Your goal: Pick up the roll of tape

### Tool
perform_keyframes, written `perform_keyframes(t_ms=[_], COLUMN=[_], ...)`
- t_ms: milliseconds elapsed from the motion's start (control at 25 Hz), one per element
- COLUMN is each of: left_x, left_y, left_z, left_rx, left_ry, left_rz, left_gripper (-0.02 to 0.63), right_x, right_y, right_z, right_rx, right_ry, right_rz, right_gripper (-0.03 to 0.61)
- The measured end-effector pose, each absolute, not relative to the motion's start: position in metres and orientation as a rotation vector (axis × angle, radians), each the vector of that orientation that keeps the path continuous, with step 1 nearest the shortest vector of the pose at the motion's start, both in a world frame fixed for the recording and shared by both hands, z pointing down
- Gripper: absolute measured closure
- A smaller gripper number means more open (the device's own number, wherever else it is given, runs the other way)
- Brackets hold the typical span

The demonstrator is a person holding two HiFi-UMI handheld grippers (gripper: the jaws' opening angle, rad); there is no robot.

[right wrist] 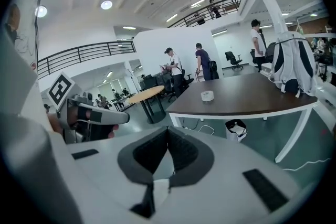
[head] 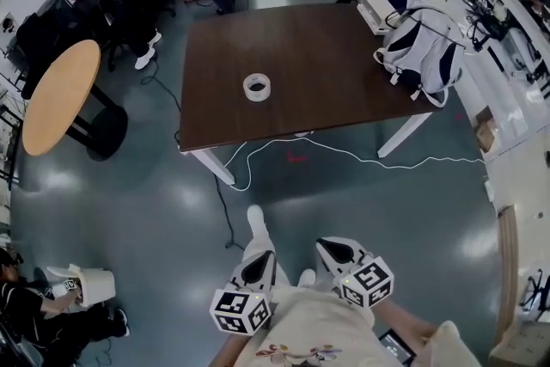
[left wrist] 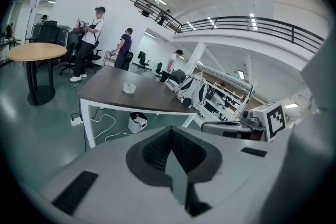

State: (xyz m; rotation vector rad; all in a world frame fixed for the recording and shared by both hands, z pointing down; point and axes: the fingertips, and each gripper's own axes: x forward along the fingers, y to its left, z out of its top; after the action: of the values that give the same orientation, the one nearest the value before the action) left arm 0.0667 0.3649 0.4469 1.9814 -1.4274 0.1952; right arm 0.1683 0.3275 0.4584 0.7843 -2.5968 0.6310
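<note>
Both grippers, the left gripper (head: 258, 262) and the right gripper (head: 333, 248), have their jaws pressed together on nothing. If they arrive like this, they would likely shove the roll of tape (head: 257, 87) aside instead of gripping it. They are held low by the person's body, tilted slightly downward. The roll lies near the counter's (head: 335, 64) middle, well apart from them.
</note>
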Motion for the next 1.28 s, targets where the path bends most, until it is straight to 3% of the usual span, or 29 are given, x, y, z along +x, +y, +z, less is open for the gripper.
perform_keyframes(t_ms=[400, 880, 1280], left_x=[-0.042, -0.157, -0.171], left_y=[0.188, 0.075, 0.016], left_z=[0.426, 0.434, 0.444], left_rx=[2.054, 2.025, 2.023], left_ry=[-1.370, -1.345, -1.282], left_rz=[0.211, 0.200, 0.192], left_gripper=[0.609, 0.609, 0.609], right_x=[0.055, -0.044, -0.063], right_y=[0.171, 0.055, 0.002], right_z=[0.450, 0.463, 0.454], right_rx=[0.779, 0.788, 0.833], right_ry=[-2.569, -2.510, -2.516], right_rz=[0.598, 0.617, 0.600], right_gripper=[0.573, 0.573, 0.572])
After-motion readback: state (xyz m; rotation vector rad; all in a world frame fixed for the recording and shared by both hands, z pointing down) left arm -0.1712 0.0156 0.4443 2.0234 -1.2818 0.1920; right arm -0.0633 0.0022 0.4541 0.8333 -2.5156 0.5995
